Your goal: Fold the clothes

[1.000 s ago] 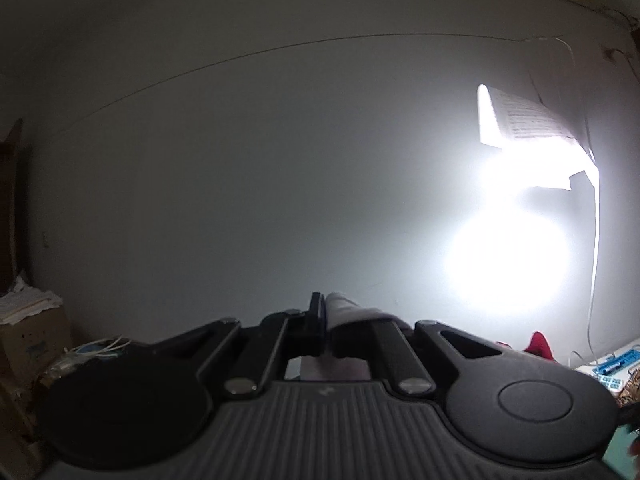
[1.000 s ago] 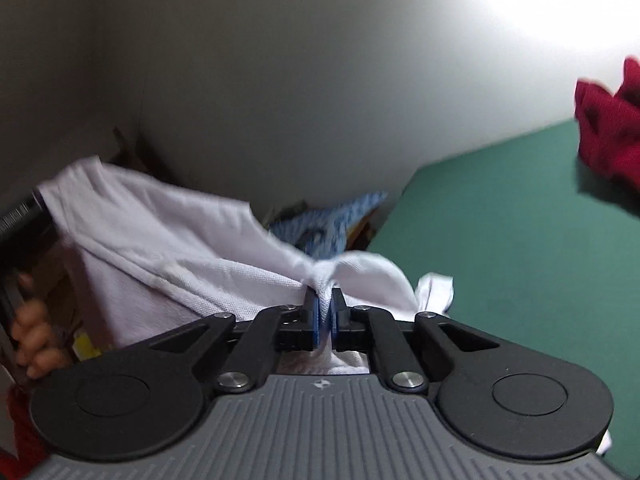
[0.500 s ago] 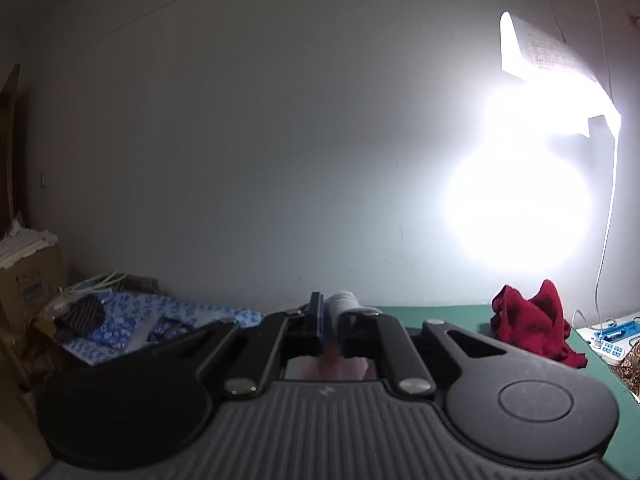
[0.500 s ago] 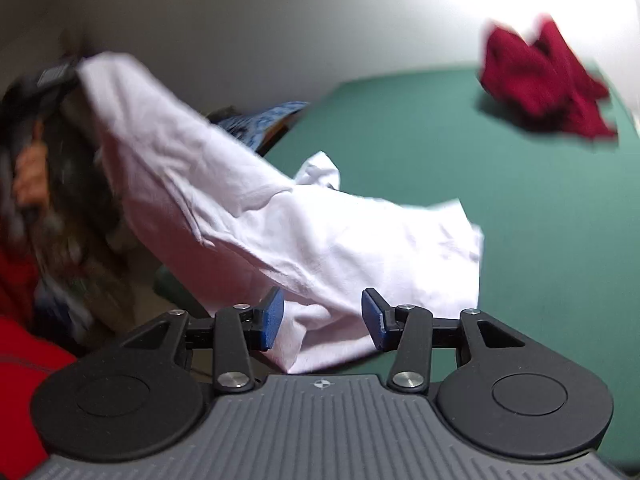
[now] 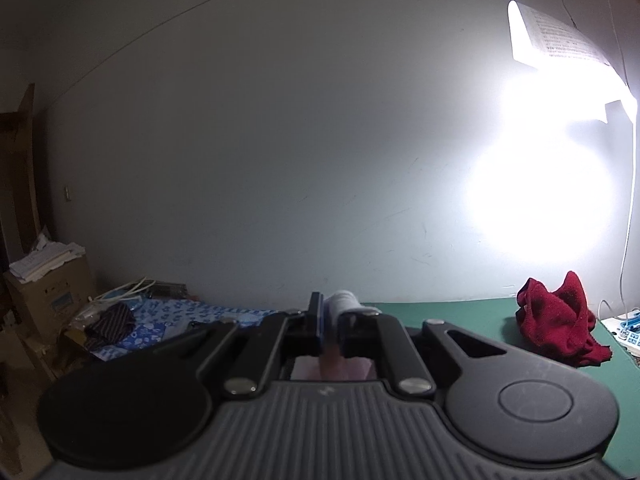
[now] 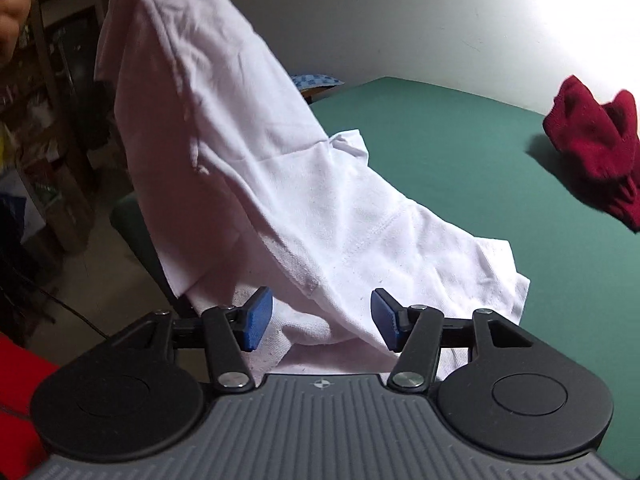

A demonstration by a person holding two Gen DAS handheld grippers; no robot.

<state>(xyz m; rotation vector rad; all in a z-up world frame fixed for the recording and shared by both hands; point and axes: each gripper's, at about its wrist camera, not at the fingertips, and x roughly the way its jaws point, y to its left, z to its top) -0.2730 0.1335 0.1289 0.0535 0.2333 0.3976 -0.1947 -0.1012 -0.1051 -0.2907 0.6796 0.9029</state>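
Two garments are in view: one white shirt (image 6: 280,184) and one crumpled red garment (image 6: 592,148). The right gripper (image 6: 322,320) has its two blue-padded fingers (image 6: 258,318) spread wide; its jaws have just been opening. A fold of the white shirt lies loosely between them, and neither pad presses on it. From there the shirt runs forward over the near left part of the green desk (image 6: 460,144) and rises up to the left, toward a hand (image 6: 16,4) at the top corner of the right wrist view.

The left gripper (image 5: 331,322) has its fingers pressed close together, pinching a bunch of white cloth that sticks out just past the tips. The red garment lies alone on the desk, well to the right of both pairs of fingers and ahead of them, apart from the shirt.
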